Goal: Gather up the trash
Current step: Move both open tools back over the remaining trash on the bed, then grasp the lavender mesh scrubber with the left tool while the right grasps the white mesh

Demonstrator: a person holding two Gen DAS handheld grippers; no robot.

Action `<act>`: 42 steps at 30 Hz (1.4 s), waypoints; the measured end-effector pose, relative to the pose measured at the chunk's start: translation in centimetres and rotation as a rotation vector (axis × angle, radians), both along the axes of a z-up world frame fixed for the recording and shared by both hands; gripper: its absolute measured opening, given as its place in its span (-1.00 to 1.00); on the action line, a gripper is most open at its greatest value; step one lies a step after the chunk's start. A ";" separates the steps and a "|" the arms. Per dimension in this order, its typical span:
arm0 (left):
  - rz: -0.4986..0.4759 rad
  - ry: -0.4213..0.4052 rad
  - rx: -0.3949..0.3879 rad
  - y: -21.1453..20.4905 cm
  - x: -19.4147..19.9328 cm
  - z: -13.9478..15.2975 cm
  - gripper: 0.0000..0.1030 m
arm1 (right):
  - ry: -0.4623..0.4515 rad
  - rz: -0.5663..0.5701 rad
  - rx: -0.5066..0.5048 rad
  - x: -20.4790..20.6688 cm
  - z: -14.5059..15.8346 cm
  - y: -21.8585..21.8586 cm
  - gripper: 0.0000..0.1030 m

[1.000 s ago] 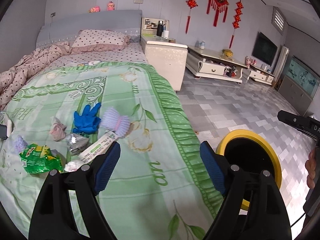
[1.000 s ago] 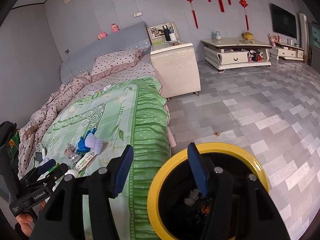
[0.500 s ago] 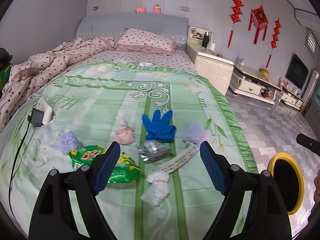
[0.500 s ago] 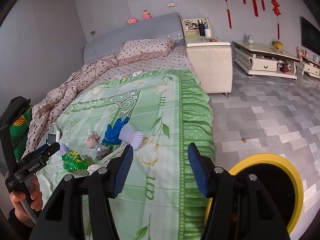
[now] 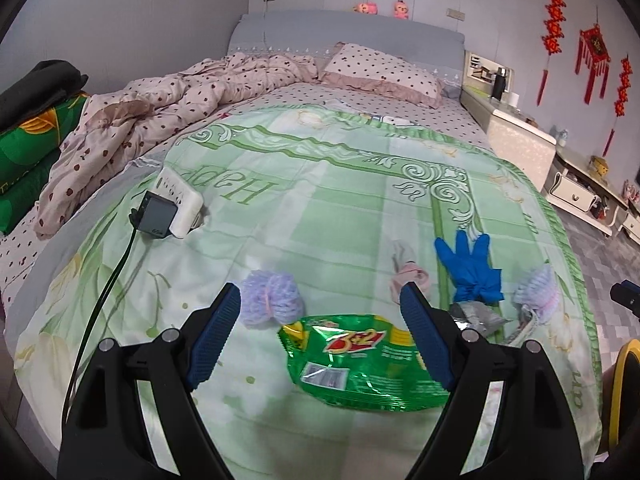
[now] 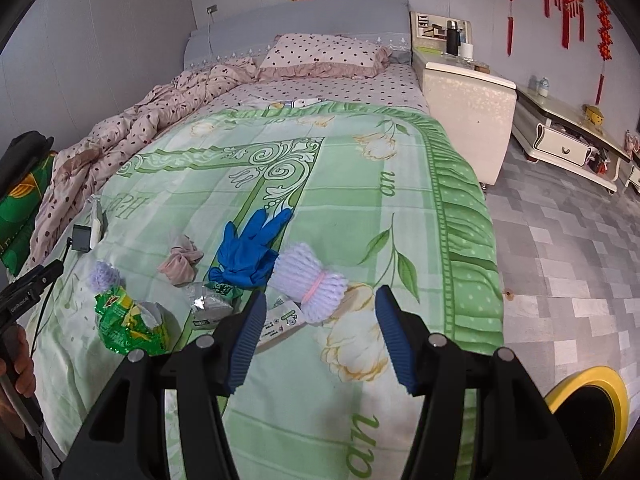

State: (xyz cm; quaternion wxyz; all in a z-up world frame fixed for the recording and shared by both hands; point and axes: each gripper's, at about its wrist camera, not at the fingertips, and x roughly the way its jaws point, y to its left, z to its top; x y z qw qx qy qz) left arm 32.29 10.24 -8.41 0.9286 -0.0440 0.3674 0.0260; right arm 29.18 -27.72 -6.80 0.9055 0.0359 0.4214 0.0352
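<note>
Trash lies scattered on the green quilt [image 5: 320, 208] [image 6: 360, 200]. A green snack bag [image 5: 360, 360] [image 6: 128, 320] lies just ahead of my left gripper [image 5: 324, 332], which is open and empty above it. Around it are a lilac foam net [image 5: 272, 296] [image 6: 104, 274], a pink wad [image 5: 408, 276] [image 6: 182, 260], a blue glove [image 5: 472, 268] [image 6: 248, 248], a silver wrapper [image 5: 476, 318] [image 6: 210, 302], a white wrapper [image 6: 280, 320] and a second foam net [image 5: 538, 290] [image 6: 310, 280]. My right gripper [image 6: 320, 332] is open and empty, just short of that second net.
A yellow-rimmed bin [image 6: 588, 412] [image 5: 624, 384] stands on the tiled floor right of the bed. A power strip with a charger and cable [image 5: 172, 208] [image 6: 86, 232] lies on the quilt's left. A crumpled pink duvet [image 5: 152, 112] and pillow [image 6: 324, 56] fill the bed's far end.
Both grippers have swung left from the bin toward the bed. The trash pile now sits in front of them and the bin has slid to the right edge. Both stayed open.
</note>
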 end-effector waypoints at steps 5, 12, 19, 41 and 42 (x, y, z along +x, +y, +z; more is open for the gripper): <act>0.049 0.046 -0.002 2.9 1.8 -2.7 0.52 | 0.043 0.003 -0.058 3.7 -3.0 1.6 0.12; 0.087 0.101 -0.005 4.9 4.4 -6.4 0.52 | 0.086 -0.002 -0.097 7.2 -6.6 2.4 0.16; 0.088 0.149 0.007 5.0 6.8 -9.5 0.51 | 0.094 0.028 -0.128 8.7 -8.4 3.2 0.21; 0.007 0.157 -0.022 3.1 8.8 -11.7 -0.14 | 0.110 0.032 -0.094 9.3 -9.7 3.0 -0.29; 0.011 0.155 -0.021 3.2 8.8 -11.6 -0.16 | 0.103 0.033 -0.091 9.2 -9.6 3.1 -0.32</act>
